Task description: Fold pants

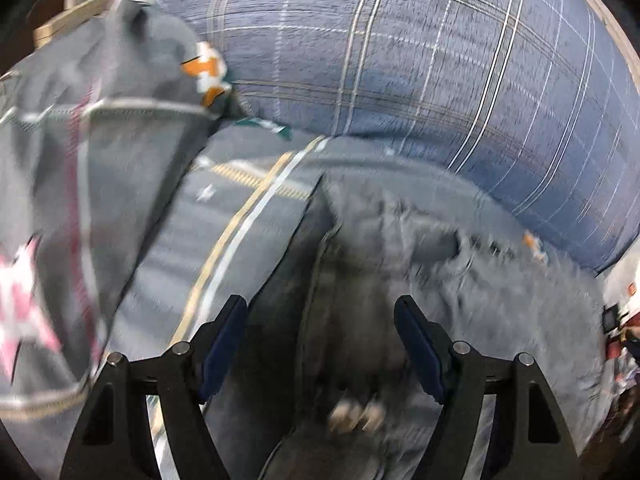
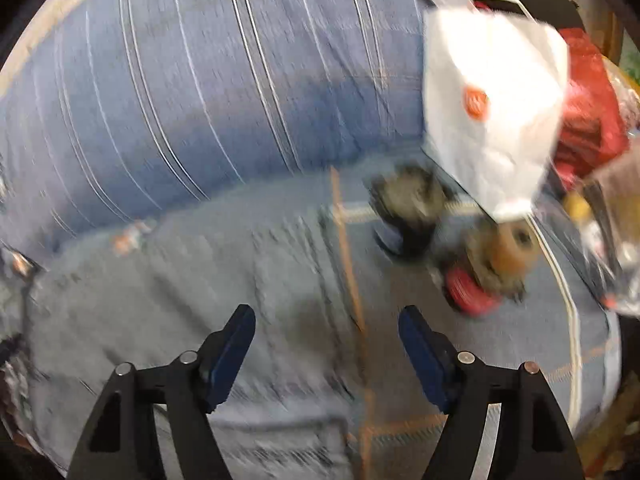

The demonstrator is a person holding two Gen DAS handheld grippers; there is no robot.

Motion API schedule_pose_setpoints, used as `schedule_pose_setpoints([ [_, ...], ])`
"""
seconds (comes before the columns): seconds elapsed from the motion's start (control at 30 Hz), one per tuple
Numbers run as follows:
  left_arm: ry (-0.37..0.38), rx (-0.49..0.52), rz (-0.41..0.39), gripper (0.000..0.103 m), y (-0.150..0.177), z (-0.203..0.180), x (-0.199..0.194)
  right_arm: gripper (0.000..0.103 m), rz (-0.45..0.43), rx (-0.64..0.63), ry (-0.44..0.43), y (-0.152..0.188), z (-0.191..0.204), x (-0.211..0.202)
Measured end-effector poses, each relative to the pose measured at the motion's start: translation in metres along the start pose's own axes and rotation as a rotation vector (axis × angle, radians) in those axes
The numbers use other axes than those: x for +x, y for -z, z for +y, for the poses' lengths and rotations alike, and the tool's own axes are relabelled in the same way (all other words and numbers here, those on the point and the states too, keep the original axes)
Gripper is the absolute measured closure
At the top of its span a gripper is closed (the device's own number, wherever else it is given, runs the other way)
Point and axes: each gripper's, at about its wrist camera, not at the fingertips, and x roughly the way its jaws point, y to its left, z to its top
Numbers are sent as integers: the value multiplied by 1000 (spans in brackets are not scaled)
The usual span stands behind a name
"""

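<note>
The pants are blue-grey jeans (image 1: 460, 280) lying on a bed. In the left wrist view their waist end with two metal buttons (image 1: 356, 414) lies right below my left gripper (image 1: 320, 312), which is open and empty above it. In the right wrist view the jeans (image 2: 180, 300) spread across the lower left, and my right gripper (image 2: 326, 322) is open and empty above their right edge. Both views are motion-blurred.
A blue plaid quilt (image 1: 400, 60) is bunched behind the jeans. A grey star-print pillow (image 1: 80, 160) lies at the left. In the right wrist view a white paper bag (image 2: 492, 108), a red bag (image 2: 588, 116) and a dumbbell (image 2: 452, 236) sit at the right on the sheet.
</note>
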Motion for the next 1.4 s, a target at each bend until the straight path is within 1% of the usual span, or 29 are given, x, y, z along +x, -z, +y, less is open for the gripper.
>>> schedule_pose_setpoints([
  [0.03, 27, -4, 9, 27, -9, -4, 6, 26, 2, -4, -18, -8, 3, 5],
  [0.07, 44, -2, 24, 27, -16, -8, 12, 26, 16, -16, -20, -22, 8, 19],
  [0.13, 68, 7, 45, 27, -30, -16, 24, 26, 47, -40, -8, -32, 20, 43],
  [0.23, 68, 31, 70, 27, -50, -27, 46, 28, 81, -65, 54, -49, 35, 79],
  [0.27, 72, 35, 79, 30, -55, -29, 51, 32, 91, -66, 69, -51, 35, 90],
  [0.3, 71, 37, 85, 33, -60, -30, 57, 35, 102, -66, 78, -51, 33, 95],
  [0.33, 63, 32, 95, 39, -66, -29, 64, 35, 112, -69, 84, -52, 33, 101],
  [0.37, 58, 23, 107, 41, -70, -26, 69, 36, 121, -70, 89, -53, 33, 108],
  [0.43, 46, -5, 111, 41, -76, -18, 76, 37, 128, -71, 90, -53, 30, 111],
  [0.5, 60, -12, 113, 41, -78, -13, 80, 37, 125, -57, 77, -53, 26, 109],
  [0.53, 65, -14, 124, 42, -79, -13, 84, 37, 110, -60, 75, -54, 24, 105],
  [0.6, 63, -8, 130, 52, -80, -14, 90, 37, 111, -67, 76, -59, 22, 111],
  [0.63, 54, -6, 134, 65, -81, -15, 93, 37, 120, -67, 78, -60, 22, 115],
  [0.67, 52, -15, 140, 80, -81, -15, 95, 39, 147, -61, 76, -60, 21, 124],
  [0.7, 53, -21, 147, 87, -81, -16, 97, 40, 156, -50, 67, -60, 20, 128],
  [0.73, 41, -19, 153, 96, -81, -16, 99, 49, 145, -50, 69, -60, 20, 127],
  [0.77, 24, -7, 150, 98, -81, -17, 99, 69, 138, -48, 63, -61, 20, 126],
  [0.8, 16, -2, 149, 99, -81, -18, 99, 89, 130, -37, 57, -63, 18, 123],
  [0.83, 10, -4, 146, 100, -81, -17, 98, 89, 122, -32, 70, -65, 17, 120],
  [0.9, 9, -21, 131, 101, -84, -14, 93, 89, 133, -35, 58, -67, 16, 116],
  [0.93, 15, -29, 128, 101, -85, -11, 90, 89, 124, -38, 60, -67, 16, 113],
  [1.07, 7, 8, 124, 101, -85, -14, 88, 88, 100, -24, 47, -69, 13, 105],
  [1.1, 5, 11, 126, 101, -84, -15, 88, 85, 101, -21, 49, -70, 12, 105],
  [1.2, -3, 29, 136, 100, -82, -16, 95, 83, 149, -5, 53, -68, 12, 111],
  [1.33, 0, 28, 141, 100, -80, -18, 102, 83, 148, 6, 43, -66, 9, 121],
  [1.4, 0, 29, 140, 100, -81, -19, 100, 87, 139, 17, 38, -65, 7, 121],
])
